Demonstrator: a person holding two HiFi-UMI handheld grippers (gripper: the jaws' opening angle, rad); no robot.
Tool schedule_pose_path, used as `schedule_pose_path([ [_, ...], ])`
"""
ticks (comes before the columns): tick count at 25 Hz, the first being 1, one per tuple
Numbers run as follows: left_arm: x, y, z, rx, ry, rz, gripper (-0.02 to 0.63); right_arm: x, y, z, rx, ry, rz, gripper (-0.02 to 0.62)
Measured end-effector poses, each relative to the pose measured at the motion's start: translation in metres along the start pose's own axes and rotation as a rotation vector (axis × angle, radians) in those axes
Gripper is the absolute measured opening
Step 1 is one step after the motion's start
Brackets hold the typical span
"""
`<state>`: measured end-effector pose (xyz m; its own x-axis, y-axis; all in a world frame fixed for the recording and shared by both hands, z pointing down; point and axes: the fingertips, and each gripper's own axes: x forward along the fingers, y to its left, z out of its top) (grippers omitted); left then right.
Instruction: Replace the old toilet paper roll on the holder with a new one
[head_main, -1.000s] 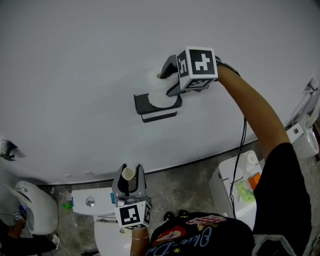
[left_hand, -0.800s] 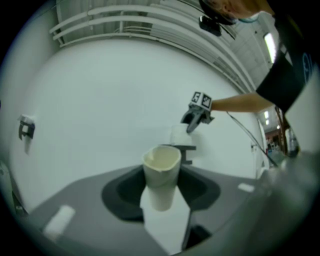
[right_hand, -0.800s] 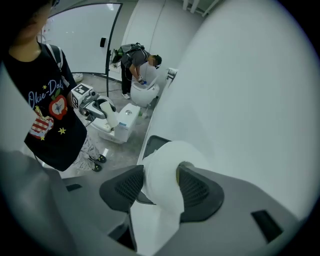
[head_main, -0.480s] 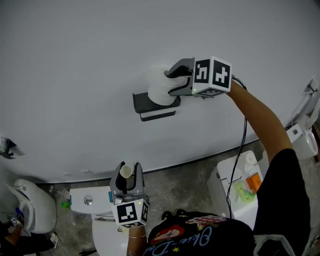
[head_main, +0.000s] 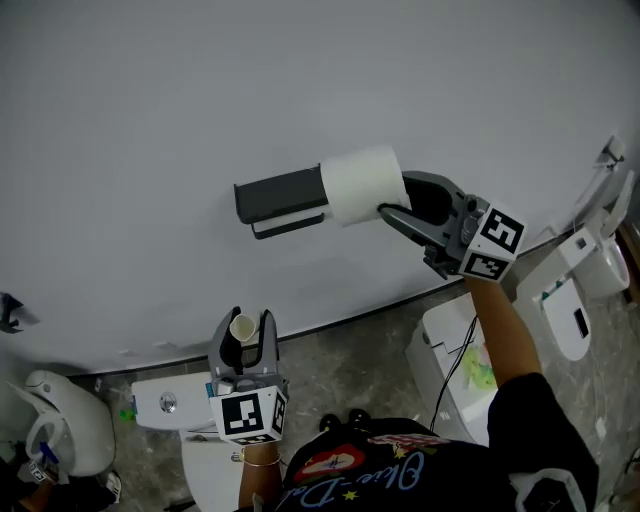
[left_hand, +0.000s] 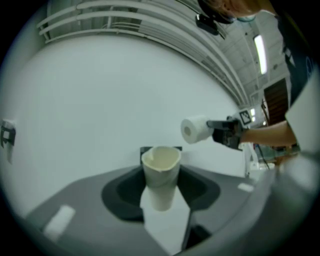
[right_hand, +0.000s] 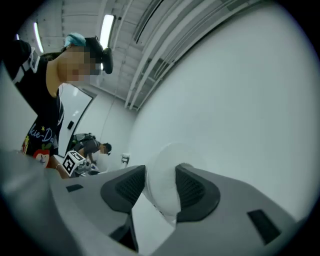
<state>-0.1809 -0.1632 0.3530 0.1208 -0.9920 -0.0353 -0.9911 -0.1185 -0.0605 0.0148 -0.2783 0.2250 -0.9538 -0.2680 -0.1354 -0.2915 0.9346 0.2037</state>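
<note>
The roll (head_main: 360, 184) is held at the right end of the holder (head_main: 280, 196), clamped in the fingers of the right gripper (head_main: 392, 196), which have just been closing on it. Its bore is best lined up with the holder and slid along level. One core (head_main: 242, 327) is pinched in the left gripper (head_main: 243, 350). Counted: one roll, one core, one holder, two grippers.
</note>
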Motion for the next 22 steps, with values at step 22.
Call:
schedule_pose_path([
  [22,-0.021,0.059,-0.02,0.022,0.067,0.089,0.187,0.097,0.009,-0.17,0.468,-0.006,0.036,0.198],
])
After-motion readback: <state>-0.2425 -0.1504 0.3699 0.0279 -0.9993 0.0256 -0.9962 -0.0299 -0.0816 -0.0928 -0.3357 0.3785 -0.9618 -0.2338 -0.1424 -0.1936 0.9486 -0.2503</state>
